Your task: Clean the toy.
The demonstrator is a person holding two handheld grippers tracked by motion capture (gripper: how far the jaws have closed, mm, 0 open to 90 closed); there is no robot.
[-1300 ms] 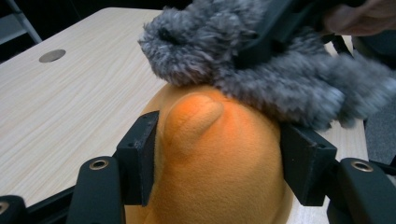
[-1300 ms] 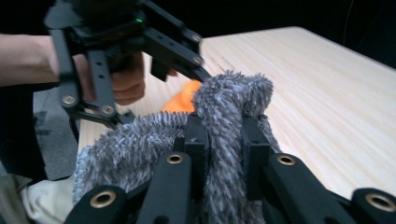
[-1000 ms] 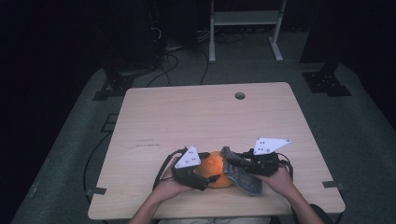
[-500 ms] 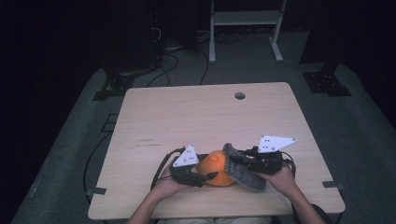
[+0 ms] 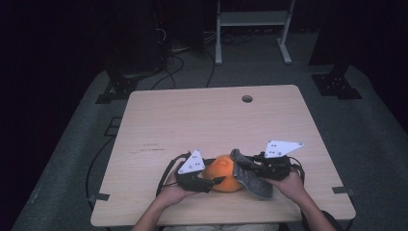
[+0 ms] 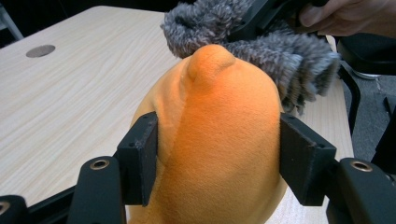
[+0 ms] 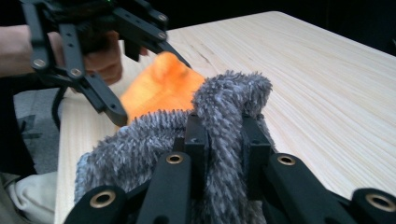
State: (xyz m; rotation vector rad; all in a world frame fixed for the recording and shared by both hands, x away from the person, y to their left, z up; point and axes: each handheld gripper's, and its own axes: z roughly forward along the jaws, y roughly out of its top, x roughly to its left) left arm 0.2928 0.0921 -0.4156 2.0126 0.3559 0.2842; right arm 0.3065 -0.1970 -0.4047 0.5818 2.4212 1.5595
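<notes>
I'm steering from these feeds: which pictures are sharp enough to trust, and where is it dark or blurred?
High view: lit pale wooden table, surroundings nearly black, detail soft. Left gripper view: round orange plush toy sharp and evenly lit. Right gripper view: shaggy grey fabric piece sharp, the toy and left gripper behind it blurred.

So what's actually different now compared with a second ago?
The left gripper has just been closing its jaws, and its pads now press on both sides of the orange plush toy. The right gripper stays clamped on the grey fuzzy cloth, which rests against the toy. Both hands and the wooden table are about where they were.
</notes>
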